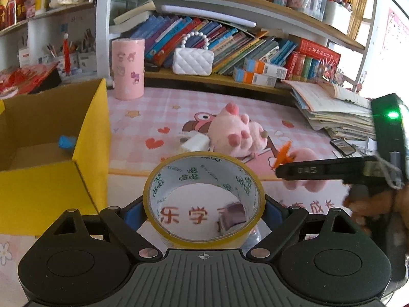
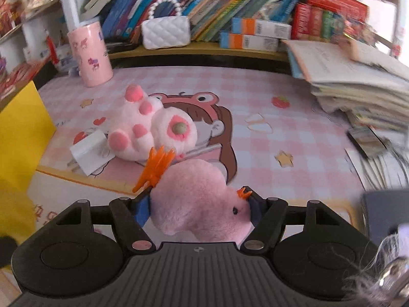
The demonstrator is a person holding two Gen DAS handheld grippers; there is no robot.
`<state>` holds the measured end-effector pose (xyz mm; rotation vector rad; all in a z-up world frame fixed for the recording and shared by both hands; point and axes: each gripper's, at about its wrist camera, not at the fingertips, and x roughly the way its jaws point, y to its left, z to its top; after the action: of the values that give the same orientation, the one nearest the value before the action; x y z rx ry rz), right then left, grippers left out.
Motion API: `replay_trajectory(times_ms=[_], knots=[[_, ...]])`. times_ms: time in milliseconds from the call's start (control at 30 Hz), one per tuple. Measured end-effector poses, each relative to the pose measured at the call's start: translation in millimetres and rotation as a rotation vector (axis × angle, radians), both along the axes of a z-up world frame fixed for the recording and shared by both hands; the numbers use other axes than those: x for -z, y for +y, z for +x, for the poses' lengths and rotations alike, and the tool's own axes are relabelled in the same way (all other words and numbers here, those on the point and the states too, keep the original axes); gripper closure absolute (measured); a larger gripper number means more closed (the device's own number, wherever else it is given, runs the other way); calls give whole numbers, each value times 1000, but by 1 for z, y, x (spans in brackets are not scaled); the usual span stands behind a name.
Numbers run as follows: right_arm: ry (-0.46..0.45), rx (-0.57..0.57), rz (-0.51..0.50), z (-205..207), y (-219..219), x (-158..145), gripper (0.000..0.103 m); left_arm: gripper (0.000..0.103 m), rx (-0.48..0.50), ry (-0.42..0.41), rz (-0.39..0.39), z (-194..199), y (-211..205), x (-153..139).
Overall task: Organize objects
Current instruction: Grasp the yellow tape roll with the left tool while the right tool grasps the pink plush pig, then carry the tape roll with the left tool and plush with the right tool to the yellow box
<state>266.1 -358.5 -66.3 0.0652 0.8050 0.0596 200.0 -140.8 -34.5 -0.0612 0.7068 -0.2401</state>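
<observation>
My left gripper (image 1: 204, 204) is shut on a roll of yellow-edged clear tape (image 1: 158, 179), which stands upright between the blue pads. To its left stands an open yellow cardboard box (image 1: 89, 138) with a blue item (image 1: 67, 142) inside. My right gripper (image 2: 199, 208) is shut on a pink plush toy (image 2: 194, 194), pads pressing on both its sides; an orange spiky clip (image 2: 156, 168) sticks out by the left pad. In the left wrist view the right gripper (image 1: 281, 172) comes in from the right over that plush toy (image 1: 306, 183).
A pink-and-white plush animal (image 2: 143, 128) lies on the pink checked mat (image 2: 281, 117) beside a white charger block (image 2: 89, 151). A pink cylinder (image 1: 127, 69) and a white quilted purse (image 1: 193, 61) stand at the back. A pile of books (image 2: 363, 89) fills the right.
</observation>
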Motion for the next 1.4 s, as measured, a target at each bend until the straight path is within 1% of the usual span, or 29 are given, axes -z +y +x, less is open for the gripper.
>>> replay_trajectory(times_ms=[67,267,433,567,867,1133,1400], knots=[[9,36,18,-16,0,-4,34,12,4,-5,-13,-5,3,-1],[8,94,48,-61,14,-19,34,12,46,-33,-49,-21,18,-9],[-12,98,36,-95,35,-31,34,12,60,-33,-73,-37,38,-11],[-21,92,37,-116,56,-36,34,12,58,-40,-75,-48,57,-11],[0,36,19,-149,124,-34,34,12,-9,-38,-66,-86,123,-12],[17,-63,18,-174,191,-31,34,12,-88,-27,-55,-121,181,-14],[-2,-129,18,-196,240,-36,34,12,-133,-58,-52,-149,223,-19]])
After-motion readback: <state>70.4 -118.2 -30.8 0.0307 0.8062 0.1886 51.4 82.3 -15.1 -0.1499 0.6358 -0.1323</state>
